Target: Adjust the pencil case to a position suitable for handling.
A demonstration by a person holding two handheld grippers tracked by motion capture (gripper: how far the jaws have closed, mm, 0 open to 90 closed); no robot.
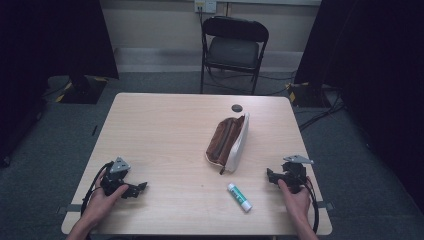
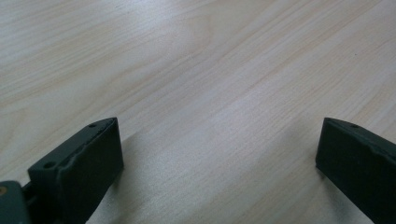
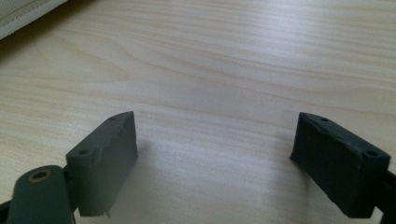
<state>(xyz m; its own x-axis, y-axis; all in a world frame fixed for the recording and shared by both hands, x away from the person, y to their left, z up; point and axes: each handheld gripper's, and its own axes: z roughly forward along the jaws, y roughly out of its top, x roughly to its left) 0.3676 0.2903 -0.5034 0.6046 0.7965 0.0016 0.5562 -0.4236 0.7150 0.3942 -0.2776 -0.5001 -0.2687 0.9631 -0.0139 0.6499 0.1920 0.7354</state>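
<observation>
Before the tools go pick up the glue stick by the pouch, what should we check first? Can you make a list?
1. Right tool open, nothing between its jaws: ok.
2. Left tool open and empty: ok.
3. Glue stick lies flat, free on the table: ok.
4. Bare table between right tool and glue stick: ok.
5. Pouch unzipped, mouth gaping: ok.
6. Room inside the pouch: cannot tell.

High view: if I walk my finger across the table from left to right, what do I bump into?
Left gripper → pouch → glue stick → right gripper.
</observation>
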